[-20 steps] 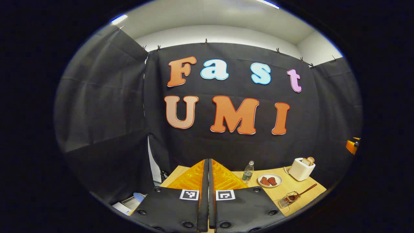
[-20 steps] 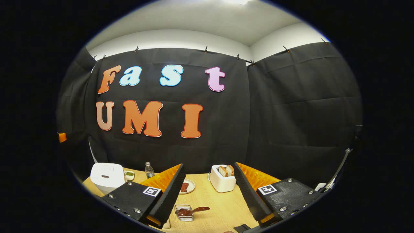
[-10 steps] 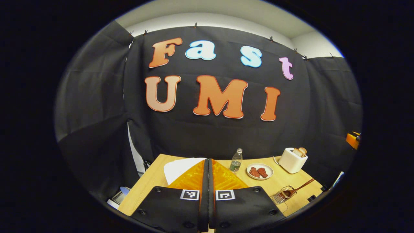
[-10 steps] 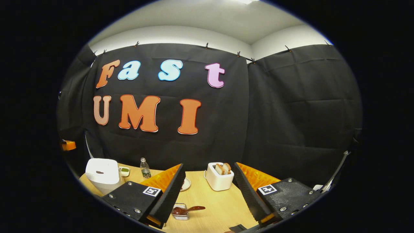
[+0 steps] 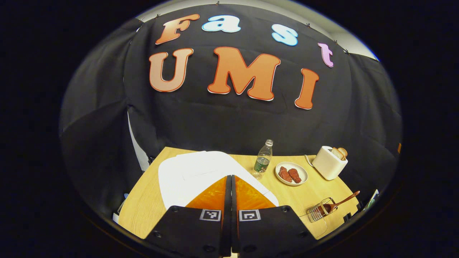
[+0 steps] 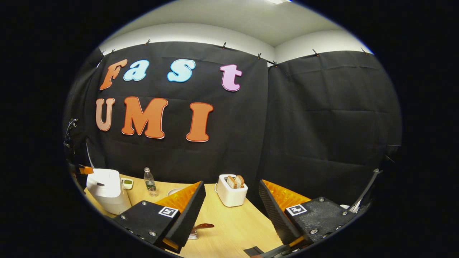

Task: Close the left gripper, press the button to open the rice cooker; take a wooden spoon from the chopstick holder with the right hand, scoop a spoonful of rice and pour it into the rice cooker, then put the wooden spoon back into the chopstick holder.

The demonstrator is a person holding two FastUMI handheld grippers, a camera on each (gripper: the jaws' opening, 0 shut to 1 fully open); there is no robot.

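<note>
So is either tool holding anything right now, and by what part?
Nothing is held. The left tool is shut empty above the rice cooker; the right tool is open, and the wooden spoon sits in its holder.

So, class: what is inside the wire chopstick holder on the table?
The chopstick holder lies near the table's edge with a wooden spoon in it, handle sticking out. The right gripper's finger covers the holder, so only the handle shows.

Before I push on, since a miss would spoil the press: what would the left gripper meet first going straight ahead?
Most likely the white lid of the rice cooker: the shut left gripper points right over it. How much gap remains can't be judged.
</note>
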